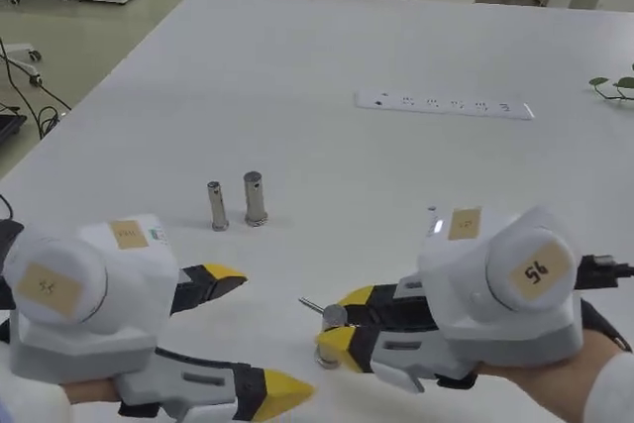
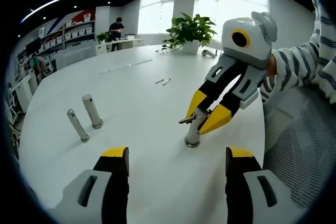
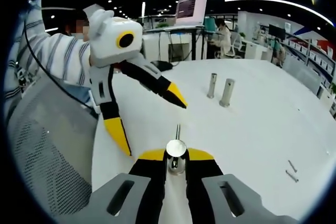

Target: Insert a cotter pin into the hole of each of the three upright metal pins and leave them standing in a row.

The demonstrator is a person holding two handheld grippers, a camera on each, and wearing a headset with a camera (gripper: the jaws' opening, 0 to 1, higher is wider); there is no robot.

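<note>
Two bare metal pins (image 1: 217,205) (image 1: 255,197) stand upright side by side on the white table; the left gripper view shows them as well (image 2: 77,125) (image 2: 93,111). My right gripper (image 1: 337,322) is shut on a third metal pin (image 2: 193,129), whose base rests on the table. A thin cotter pin (image 2: 185,120) sticks out sideways near this pin's top, also seen as a cotter pin (image 3: 178,131) past the pin head (image 3: 176,148). My left gripper (image 1: 256,332) hangs open and holds nothing, a short way left of the held pin.
Two loose cotter pins (image 2: 159,81) (image 2: 167,81) lie farther out on the table. A white power strip (image 1: 446,104) lies at the far right, with a plant sprig (image 1: 614,86) at the table's right edge. Desks, shelves and people stand beyond.
</note>
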